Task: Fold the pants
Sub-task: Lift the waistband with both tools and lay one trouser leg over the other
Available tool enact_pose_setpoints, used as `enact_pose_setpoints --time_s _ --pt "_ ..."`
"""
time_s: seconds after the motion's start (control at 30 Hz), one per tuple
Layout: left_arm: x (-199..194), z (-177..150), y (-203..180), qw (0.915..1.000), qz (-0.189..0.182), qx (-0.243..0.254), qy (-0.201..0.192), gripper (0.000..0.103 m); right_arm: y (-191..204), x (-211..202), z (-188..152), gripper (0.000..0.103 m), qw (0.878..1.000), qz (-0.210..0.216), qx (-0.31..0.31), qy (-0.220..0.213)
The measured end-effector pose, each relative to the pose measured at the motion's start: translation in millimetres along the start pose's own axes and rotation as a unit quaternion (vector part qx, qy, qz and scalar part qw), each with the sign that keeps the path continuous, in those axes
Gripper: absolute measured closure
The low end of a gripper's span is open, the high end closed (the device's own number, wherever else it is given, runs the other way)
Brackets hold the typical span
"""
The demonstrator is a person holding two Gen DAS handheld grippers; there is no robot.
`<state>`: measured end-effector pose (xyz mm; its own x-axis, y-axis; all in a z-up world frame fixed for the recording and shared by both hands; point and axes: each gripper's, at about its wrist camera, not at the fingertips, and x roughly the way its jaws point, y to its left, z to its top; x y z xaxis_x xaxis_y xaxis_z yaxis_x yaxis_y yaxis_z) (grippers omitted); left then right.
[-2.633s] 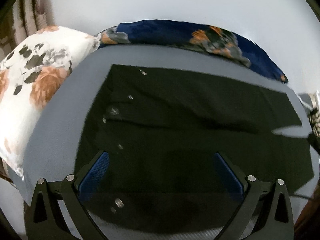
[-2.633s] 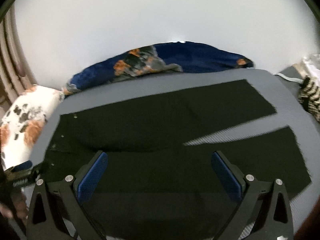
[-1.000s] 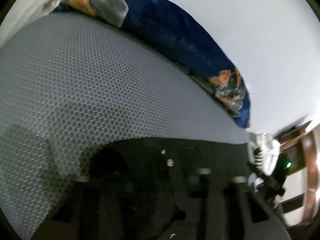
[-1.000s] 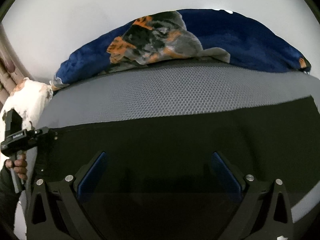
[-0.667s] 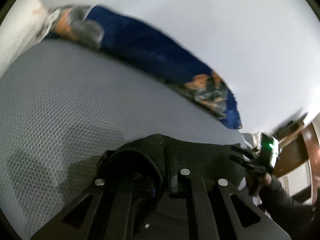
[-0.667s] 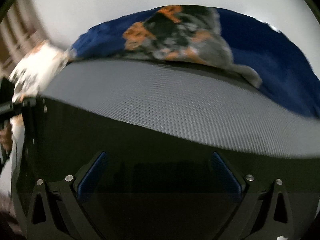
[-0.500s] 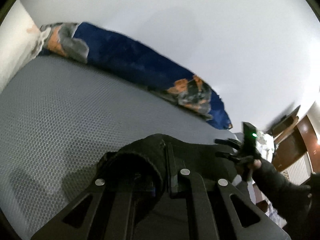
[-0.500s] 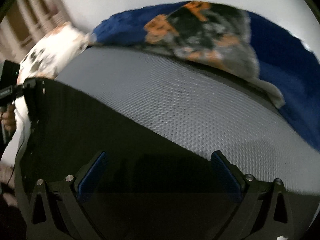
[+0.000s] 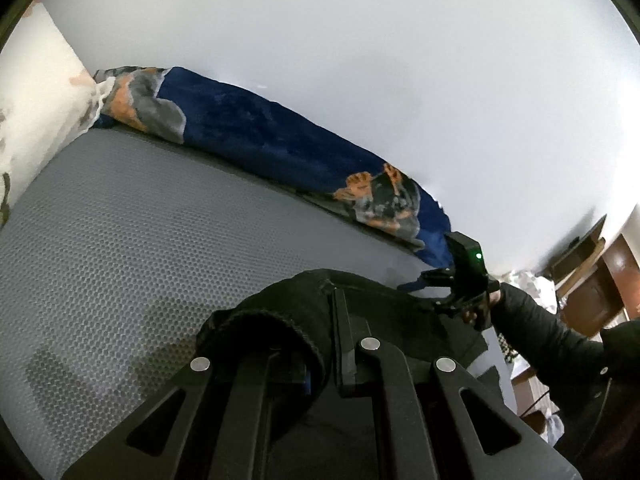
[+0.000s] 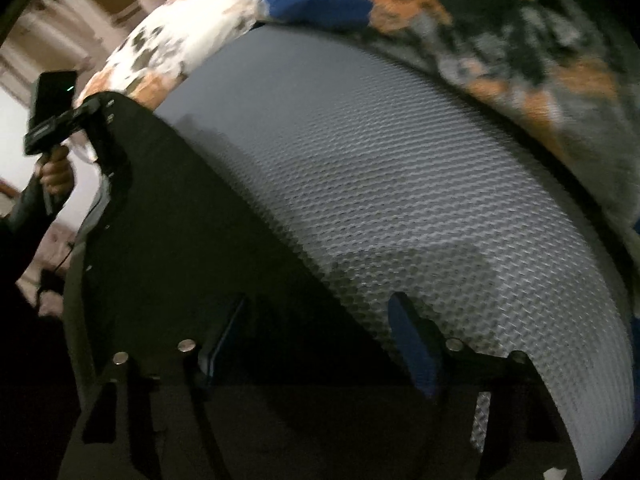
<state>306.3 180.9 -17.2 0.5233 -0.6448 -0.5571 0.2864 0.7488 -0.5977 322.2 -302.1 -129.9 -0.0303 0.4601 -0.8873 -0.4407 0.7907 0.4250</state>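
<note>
Black pants (image 10: 180, 240) lie spread on a grey honeycomb mattress (image 10: 400, 180). My left gripper (image 9: 334, 312) is shut on a bunched fold of the pants (image 9: 288, 308), holding it up off the mattress. In the right wrist view the left gripper (image 10: 96, 108) sits at the pants' far corner. My right gripper (image 10: 316, 324) points steeply down over the pants' long edge. Its jaws are closing, the blue pads (image 10: 412, 344) still apart, with fabric lying between them. In the left wrist view the right gripper (image 9: 428, 290) is at the far end, held by a dark-sleeved hand.
A blue floral blanket (image 9: 260, 140) runs along the mattress's back edge by the white wall. A white floral pillow (image 10: 168, 44) lies at the left end. Brown wooden furniture (image 9: 612, 272) stands beyond the right end. Bare mattress (image 9: 140, 240) shows behind the pants.
My left gripper has risen with the fold of pants in it. My right gripper has rolled, tipped down toward the pants' edge, and its jaws have narrowed.
</note>
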Motion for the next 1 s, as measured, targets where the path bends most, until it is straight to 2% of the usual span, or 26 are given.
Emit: enact_pose_setpoints --time_s 0.13,0.3,0.47,0.57,0.7,0.8,0.97,1.0 --pt "3 3 1 0.9999 0.010 -0.006 0.001 0.096 2 -2 1 0.052 0.999 0.031 -0.016 0.005" --pt "6 3 3 0.9998 0.017 -0.008 0.002 0.096 0 -8 -11 0.060 0.999 0.039 -0.029 0.024" --pt "7 4 7 0.9997 0.022 -0.010 0.003 0.096 -8 -16 -27 0.074 0.998 0.011 -0.035 0.048" --pt "9 4 9 0.9996 0.025 -0.011 0.005 0.096 -13 -20 -32 0.077 0.998 -0.007 -0.029 0.056" --pt "12 6 12 0.9994 0.034 -0.008 0.010 0.096 -6 -21 -35 0.083 0.996 -0.056 -0.030 0.056" --pt "17 7 15 0.9990 0.043 -0.006 0.015 0.096 11 -20 -37 0.087 0.991 -0.118 -0.039 0.046" --pt "30 8 19 0.9972 0.068 0.014 0.029 0.096 44 -29 -49 0.091 0.974 -0.223 -0.025 0.005" --pt "31 7 19 0.9970 0.069 0.016 0.032 0.096 55 -34 -53 0.091 0.967 -0.252 -0.024 -0.011"
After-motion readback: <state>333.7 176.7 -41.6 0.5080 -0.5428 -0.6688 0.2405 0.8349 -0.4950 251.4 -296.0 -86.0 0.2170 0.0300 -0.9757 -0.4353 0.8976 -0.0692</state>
